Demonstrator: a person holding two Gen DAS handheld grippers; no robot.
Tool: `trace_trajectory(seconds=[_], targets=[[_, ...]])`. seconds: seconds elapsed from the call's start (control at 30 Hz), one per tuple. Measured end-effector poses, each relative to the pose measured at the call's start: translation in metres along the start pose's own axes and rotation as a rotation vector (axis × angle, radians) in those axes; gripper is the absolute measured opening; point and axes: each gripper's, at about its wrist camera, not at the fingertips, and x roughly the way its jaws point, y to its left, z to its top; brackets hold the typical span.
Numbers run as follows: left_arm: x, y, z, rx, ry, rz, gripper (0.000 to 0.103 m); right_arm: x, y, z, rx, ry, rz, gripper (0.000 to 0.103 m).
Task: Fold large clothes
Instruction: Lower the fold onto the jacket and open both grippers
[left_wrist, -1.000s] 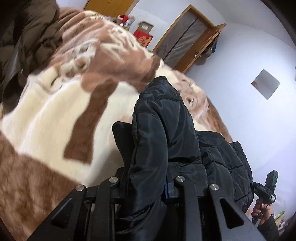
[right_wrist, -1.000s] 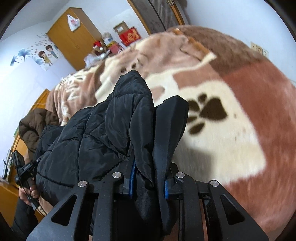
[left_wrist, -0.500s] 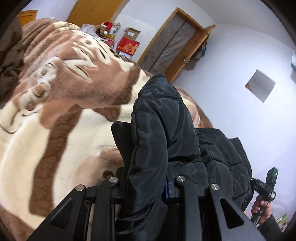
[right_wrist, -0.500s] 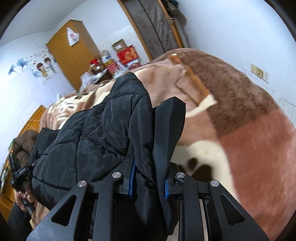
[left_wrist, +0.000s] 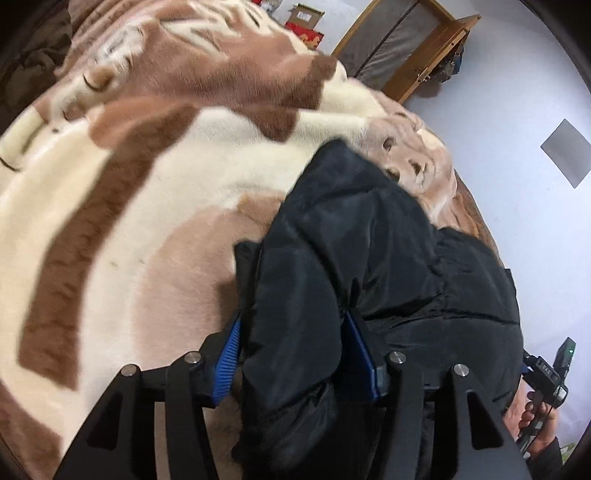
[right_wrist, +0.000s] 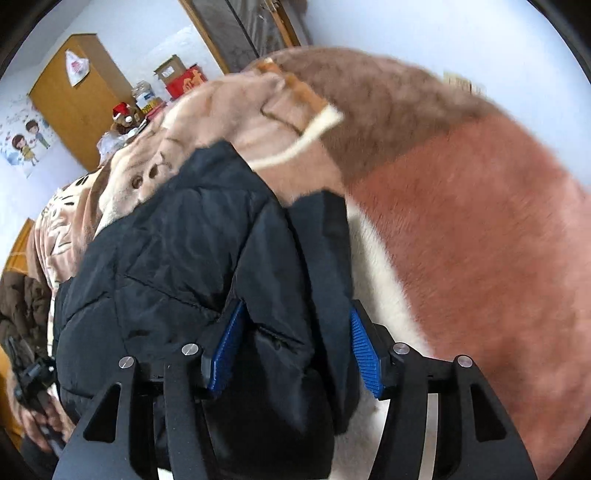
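A black puffer jacket (left_wrist: 388, 266) lies on a brown and cream plush blanket (left_wrist: 147, 192) on a bed. My left gripper (left_wrist: 295, 350) stands open, its blue pads spread apart with a fold of the jacket loose between them. In the right wrist view the jacket (right_wrist: 184, 251) fills the left middle. My right gripper (right_wrist: 291, 350) is open too, blue pads wide apart around another fold of the jacket. Each gripper's handle and the hand on it shows at the edge of the other's view.
A brown coat (right_wrist: 22, 310) lies at the bed's left side. A wooden wardrobe (right_wrist: 77, 99), boxes (right_wrist: 181, 77) and a doorway (left_wrist: 399, 55) stand beyond the bed. A white wall (left_wrist: 517, 184) runs along the right.
Both grippers have opened: the blue pads, pinched on the jacket before, now stand wide apart. Both views have dropped lower toward the blanket.
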Motion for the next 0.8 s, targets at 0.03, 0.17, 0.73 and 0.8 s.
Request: trace_trajectory(seconds=[0.03,0.17,0.73,0.8], targets=[[-0.011,-0.001,0.001,0.011,-0.026,0.008,0.058,-0.009,-0.001,0.002,-0.007,-0.028,-0.011,0.057],[-0.055,-0.009,0.006,0.041,-0.166,0.057,0.058,-0.038,0.014,0.002,-0.044,-0.103,0.001,0.057],[-0.045,-0.045,-0.035,0.198,-0.055,0.109,0.059,-0.052,0.058,-0.050,-0.131,-0.032,-0.026,0.057],[-0.065,-0.053,-0.052,0.209,-0.072,0.114,0.068,-0.071,0.067,-0.069,-0.131,-0.049,-0.004,0.057]])
